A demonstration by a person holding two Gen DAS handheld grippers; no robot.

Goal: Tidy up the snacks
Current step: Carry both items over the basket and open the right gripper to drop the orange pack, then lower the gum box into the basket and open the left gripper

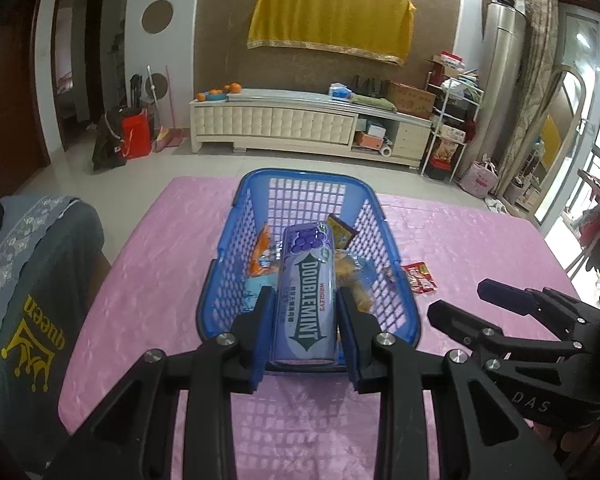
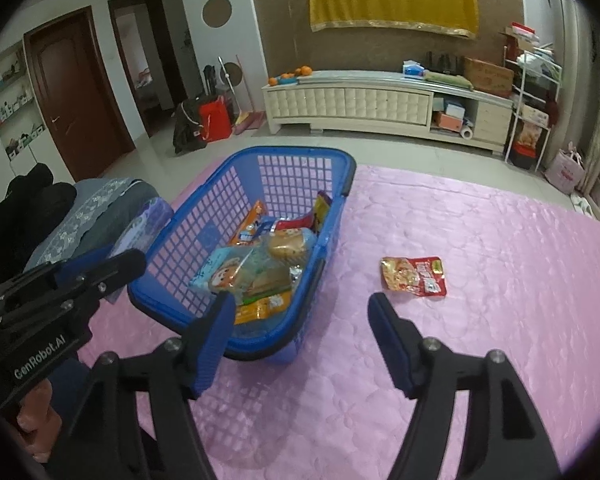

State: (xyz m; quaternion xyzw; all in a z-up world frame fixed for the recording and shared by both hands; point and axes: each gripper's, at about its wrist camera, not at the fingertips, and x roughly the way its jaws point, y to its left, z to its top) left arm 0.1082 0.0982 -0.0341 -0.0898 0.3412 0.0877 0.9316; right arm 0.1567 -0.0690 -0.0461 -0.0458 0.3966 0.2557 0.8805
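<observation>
Gum tin (image 1: 306,300) clamped in left jaws (over basket (image 1: 228,240)); right jaws wide, empty.

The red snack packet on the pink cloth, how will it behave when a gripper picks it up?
The red snack packet lies flat and crinkled, so it is probably light and floppy and may sag from one gripped edge. Its glossy foil looks slippery. It seems unlikely to roll.

Basket on the worktop, one packet lying outside it.
Snacks (image 2: 256,276) are lying in the basket (image 2: 342,184); the packet (image 2: 414,276) is lying on the worktop (image 2: 480,340), right of the basket and apart from it.
</observation>
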